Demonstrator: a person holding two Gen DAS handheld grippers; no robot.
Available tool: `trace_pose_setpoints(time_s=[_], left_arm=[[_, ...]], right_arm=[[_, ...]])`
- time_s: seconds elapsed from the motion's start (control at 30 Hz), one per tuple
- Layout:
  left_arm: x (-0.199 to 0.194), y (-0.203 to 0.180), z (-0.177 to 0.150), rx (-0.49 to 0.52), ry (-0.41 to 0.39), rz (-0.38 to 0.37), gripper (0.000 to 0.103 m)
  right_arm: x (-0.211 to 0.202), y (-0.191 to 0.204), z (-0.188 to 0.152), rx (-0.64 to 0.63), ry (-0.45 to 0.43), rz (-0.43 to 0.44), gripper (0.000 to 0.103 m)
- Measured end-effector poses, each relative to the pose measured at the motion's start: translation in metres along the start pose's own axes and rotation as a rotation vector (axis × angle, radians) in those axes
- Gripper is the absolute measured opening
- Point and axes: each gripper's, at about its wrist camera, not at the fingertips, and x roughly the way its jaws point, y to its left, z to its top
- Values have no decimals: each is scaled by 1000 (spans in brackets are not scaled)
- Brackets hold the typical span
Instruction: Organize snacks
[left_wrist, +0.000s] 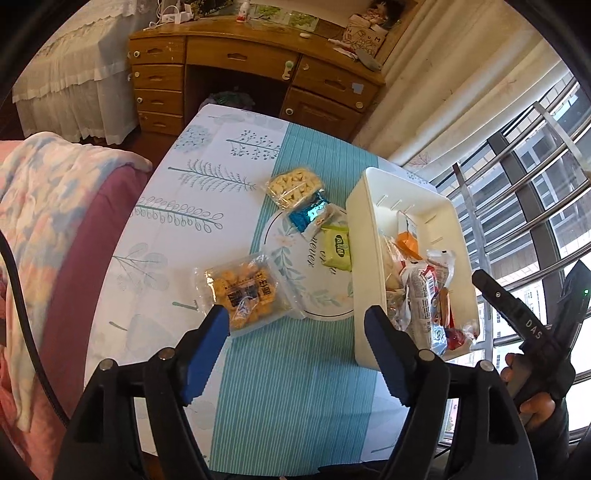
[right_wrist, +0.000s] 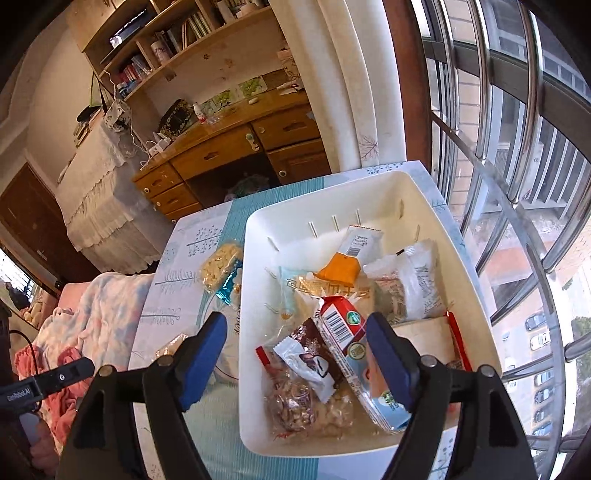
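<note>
Both grippers, L (left_wrist: 295, 350) & R (right_wrist: 295, 350), jaws apart, empty. Bin (right_wrist: 476, 280) already loaded w/ packs; 4, maybe 5, snacks (left_wrist: 251, 295) left on table (left_wrist: 295, 387) beside bin, awaiting pickup.

white bin (right_wrist: 369, 192) of snacks, four packets (left_wrist: 251, 291) beside

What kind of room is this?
Probably a bedroom at home: a wooden desk with drawers, a bed with a pink blanket, and a small table by a big window.
</note>
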Motion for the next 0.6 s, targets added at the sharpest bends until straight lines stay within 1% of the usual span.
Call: trace_pose_setpoints(time_s=[0.13, 0.3, 0.4, 0.6], left_arm=[[2, 12, 2, 7, 16, -12, 78], [4, 28, 8, 32, 48, -28, 79], [6, 41, 13, 54, 68, -40, 84], [12, 67, 26, 117, 114, -59, 87]], right_arm=[[-1, 9, 5, 24, 1, 15, 79], [1, 29, 8, 44, -3, -7, 79], [2, 42, 9, 62, -2, -14, 79], [9, 75, 12, 129, 11, -26, 79]])
